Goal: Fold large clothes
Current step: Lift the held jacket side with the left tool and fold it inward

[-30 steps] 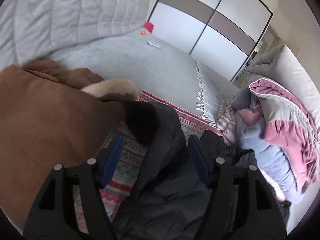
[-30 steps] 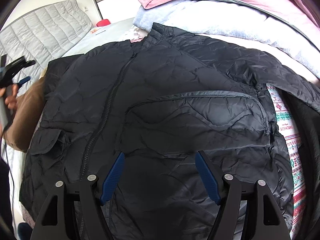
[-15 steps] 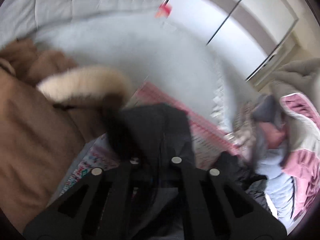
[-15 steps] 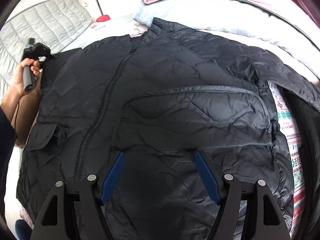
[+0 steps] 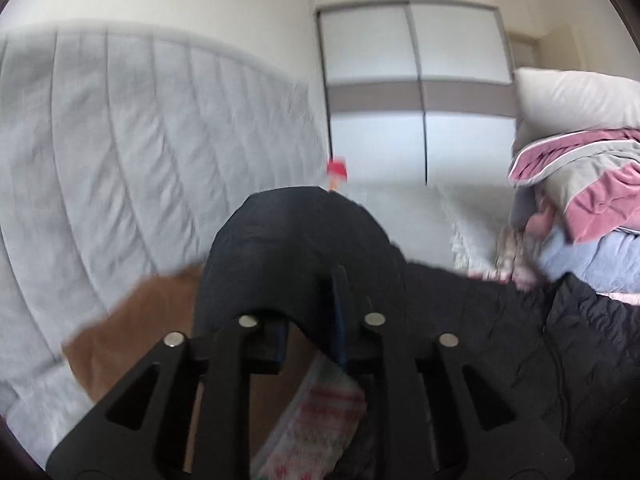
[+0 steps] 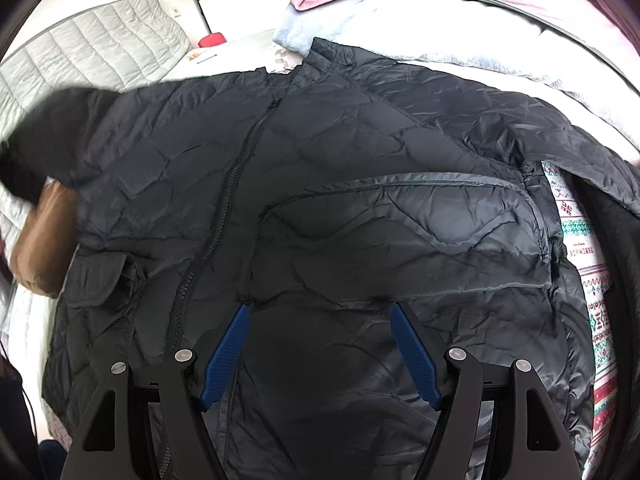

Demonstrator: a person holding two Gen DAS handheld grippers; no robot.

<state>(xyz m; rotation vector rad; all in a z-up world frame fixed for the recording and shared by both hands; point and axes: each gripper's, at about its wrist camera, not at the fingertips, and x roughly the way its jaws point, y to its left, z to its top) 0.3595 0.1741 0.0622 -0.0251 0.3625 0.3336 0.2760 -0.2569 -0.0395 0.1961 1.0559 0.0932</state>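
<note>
Black quilted puffer jacket (image 6: 360, 208) looks light, soft, slippery w/ floppy sleeve; left hand-held gripper (image 5: 310, 320) jaws just widened slightly, sleeve cuff between them; right hand-held gripper (image 6: 320, 344) wide, empty, above hem.

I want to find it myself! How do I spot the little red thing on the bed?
Start at the grey padded headboard behind the bed. Follow it toward the wardrobe. There, beyond the black jacket, sits the small red thing, the only bright red item on the pale bedcover.
</note>
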